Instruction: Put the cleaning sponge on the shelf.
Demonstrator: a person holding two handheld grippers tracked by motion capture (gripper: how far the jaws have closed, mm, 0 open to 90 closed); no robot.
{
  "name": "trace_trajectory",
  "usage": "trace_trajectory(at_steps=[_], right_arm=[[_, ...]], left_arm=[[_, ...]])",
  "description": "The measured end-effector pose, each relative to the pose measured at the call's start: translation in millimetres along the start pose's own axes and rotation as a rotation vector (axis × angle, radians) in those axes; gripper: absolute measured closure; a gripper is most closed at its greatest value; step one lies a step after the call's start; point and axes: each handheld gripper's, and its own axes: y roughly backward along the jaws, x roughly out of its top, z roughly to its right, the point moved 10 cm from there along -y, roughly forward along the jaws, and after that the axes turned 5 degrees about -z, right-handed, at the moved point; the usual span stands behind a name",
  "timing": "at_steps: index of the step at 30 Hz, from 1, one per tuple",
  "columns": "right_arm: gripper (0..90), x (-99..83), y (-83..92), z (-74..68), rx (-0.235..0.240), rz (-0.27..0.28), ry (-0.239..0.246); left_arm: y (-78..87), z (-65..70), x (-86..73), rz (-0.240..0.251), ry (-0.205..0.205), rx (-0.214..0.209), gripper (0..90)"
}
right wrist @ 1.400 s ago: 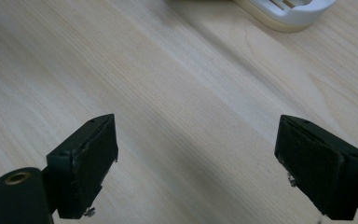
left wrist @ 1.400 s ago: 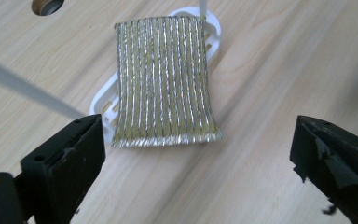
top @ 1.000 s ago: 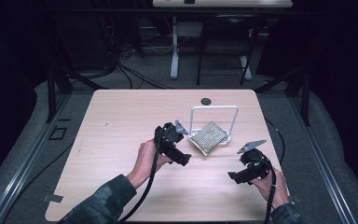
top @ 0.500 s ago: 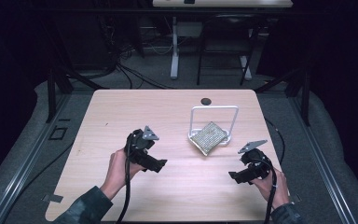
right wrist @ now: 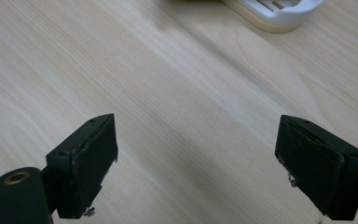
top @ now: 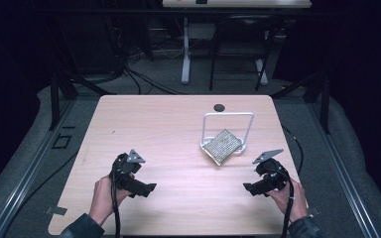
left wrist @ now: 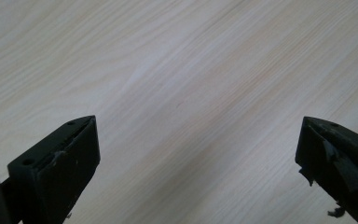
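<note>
The glittery square pad (top: 221,147) is leaning against a white wire stand (top: 227,130) in the right half of the table (top: 178,124), nearer the far edge than the near one, with one corner pointing toward the near edge. The stand's looped frame is rising behind the pad, and its low white base (right wrist: 279,13) is showing at the top edge of the right gripper view. A small dark round disc (top: 220,107) is lying close to the far edge, just beyond the stand.

The left gripper (top: 146,189) is hovering low near the near left corner, well apart from the pad, with the person's left hand (top: 104,194) wrapped around its body and its cable trailing back over the near edge. In the left gripper view its jaws are standing wide apart, with bare wood grain between them.

The right gripper (top: 249,189) is sitting near the near right corner, held by the right hand (top: 290,196), closer to the pad than the left one yet clear of it. Its jaws are likewise spread wide in the right gripper view, pinching nothing, and pointing across the bare tabletop. A grey three-cornered plate is riding on top of each gripper in the high view.
</note>
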Motion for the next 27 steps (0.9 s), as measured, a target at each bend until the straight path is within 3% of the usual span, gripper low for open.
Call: trace_trajectory(at_steps=[9,15,27], right_arm=[[12.6,-0.2,-2.1,-0.9,0.000,-0.007,0.005],[12.7,-2.5,-2.9,0.4,-0.003,-0.016,0.003],[13.1,-5.5,-7.0,1.8,-0.002,-0.031,0.003]], left_arm=[[-1.2,-19.8,-29.4,0.002,0.076,0.017,0.0],[-2.8,-38.2,-48.5,0.005,0.150,0.033,0.0],[-10.6,-44.1,-55.0,-0.022,0.153,0.031,0.0]])
